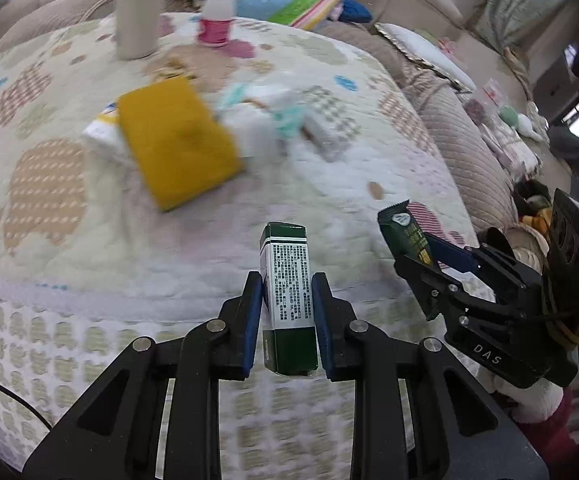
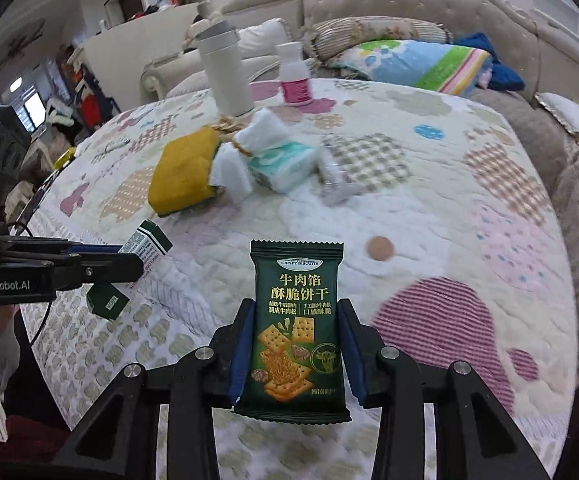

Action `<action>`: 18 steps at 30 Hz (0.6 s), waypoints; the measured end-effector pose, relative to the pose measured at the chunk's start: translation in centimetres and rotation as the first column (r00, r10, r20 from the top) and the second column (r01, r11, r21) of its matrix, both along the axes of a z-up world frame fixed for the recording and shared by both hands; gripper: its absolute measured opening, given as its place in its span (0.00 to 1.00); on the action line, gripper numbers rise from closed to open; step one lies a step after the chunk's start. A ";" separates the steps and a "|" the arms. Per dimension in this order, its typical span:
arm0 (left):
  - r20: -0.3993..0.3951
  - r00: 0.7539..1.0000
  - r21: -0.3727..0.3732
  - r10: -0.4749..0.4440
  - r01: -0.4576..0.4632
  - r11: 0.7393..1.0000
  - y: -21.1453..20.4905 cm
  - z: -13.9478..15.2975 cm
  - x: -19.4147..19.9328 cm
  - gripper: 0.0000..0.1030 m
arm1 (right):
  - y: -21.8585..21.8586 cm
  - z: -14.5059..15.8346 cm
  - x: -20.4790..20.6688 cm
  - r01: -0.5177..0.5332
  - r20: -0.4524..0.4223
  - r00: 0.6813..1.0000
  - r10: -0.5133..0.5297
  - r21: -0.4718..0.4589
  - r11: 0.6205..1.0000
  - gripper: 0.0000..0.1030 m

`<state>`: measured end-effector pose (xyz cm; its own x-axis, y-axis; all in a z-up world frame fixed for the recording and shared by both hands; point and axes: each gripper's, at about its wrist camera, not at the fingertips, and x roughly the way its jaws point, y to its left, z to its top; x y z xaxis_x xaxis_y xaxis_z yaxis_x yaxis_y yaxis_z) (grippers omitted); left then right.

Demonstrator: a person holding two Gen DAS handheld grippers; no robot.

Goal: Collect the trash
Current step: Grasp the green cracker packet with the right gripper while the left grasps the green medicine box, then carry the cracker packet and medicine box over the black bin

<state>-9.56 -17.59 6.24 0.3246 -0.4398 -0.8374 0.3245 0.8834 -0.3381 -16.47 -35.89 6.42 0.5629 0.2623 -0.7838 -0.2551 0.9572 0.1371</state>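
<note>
**Two pieces of trash held above the quilted table**

A green-and-white carton (image 1: 288,300) is clamped upright between the blue pads of the left gripper (image 1: 287,304), which is closed on its narrow sides; the carton is held above the near edge of the quilt-covered table (image 1: 89,320). A dark green biscuit packet (image 2: 295,328) is pinched by its two side edges in the right gripper (image 2: 295,344), upright, with its printed face toward the camera, also above the near edge. From the left wrist view the right gripper is seen to the right of the carton and apart from it.

Toward the middle of the table a yellow sponge (image 1: 177,142) is seen lying partly over a white cloth (image 1: 101,136). Just beside it, a crumpled white tissue (image 2: 241,160) and a teal tissue pack (image 2: 285,166) are touching, and a small grey box (image 2: 335,178) lies next to them. Near the far edge a white tumbler (image 2: 225,72) and a small bottle with a pink label (image 2: 294,74) are standing upright. A striped cushion (image 2: 421,64) is resting on the sofa beyond the far edge.
</note>
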 end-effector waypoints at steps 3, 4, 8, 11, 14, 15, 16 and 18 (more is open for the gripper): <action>0.012 1.000 0.002 -0.025 0.025 1.000 -2.1 0.5 -0.1 0.22 | -1.4 0.6 -0.7 0.028 0.015 0.999 -0.028 -0.003 1.000 0.38; 0.018 0.999 0.002 -0.034 0.034 0.999 -2.8 0.7 -0.2 0.22 | -1.9 0.7 -0.9 0.038 0.019 0.999 -0.038 -0.003 0.999 0.38; 0.048 0.996 0.014 -0.071 0.070 0.997 -5.6 1.5 -0.4 0.22 | -4.0 1.3 -1.6 0.079 0.031 0.996 -0.079 0.004 0.997 0.38; 0.062 0.993 0.023 -0.102 0.100 0.995 -7.7 1.9 -0.5 0.22 | -5.7 1.6 -2.2 0.111 0.040 0.993 -0.112 0.010 0.994 0.38; 0.084 0.988 0.036 -0.131 0.128 0.991 -9.7 2.3 -0.8 0.21 | -7.4 1.9 -2.7 0.144 0.045 0.988 -0.145 0.013 0.989 0.38; 0.088 0.986 0.039 -0.140 0.137 0.990 -10.3 2.4 -0.9 0.21 | -8.1 2.1 -3.0 0.159 0.048 0.986 -0.159 0.014 0.987 0.38; 0.091 0.985 0.042 -0.149 0.146 0.988 -11.0 2.5 -1.0 0.21 | -8.6 2.2 -3.2 0.168 0.050 0.984 -0.169 0.014 0.986 0.38; 0.095 0.981 0.045 -0.169 0.165 0.985 -12.3 2.5 -1.0 0.21 | -9.8 2.5 -3.7 0.192 0.057 0.980 -0.192 0.014 0.981 0.38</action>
<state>-10.60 -29.84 8.77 0.3303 -0.4639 -0.8220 0.4985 0.8253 -0.2655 -20.17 -45.73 8.89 0.6475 0.1518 -0.7468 -0.0746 0.9879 0.1362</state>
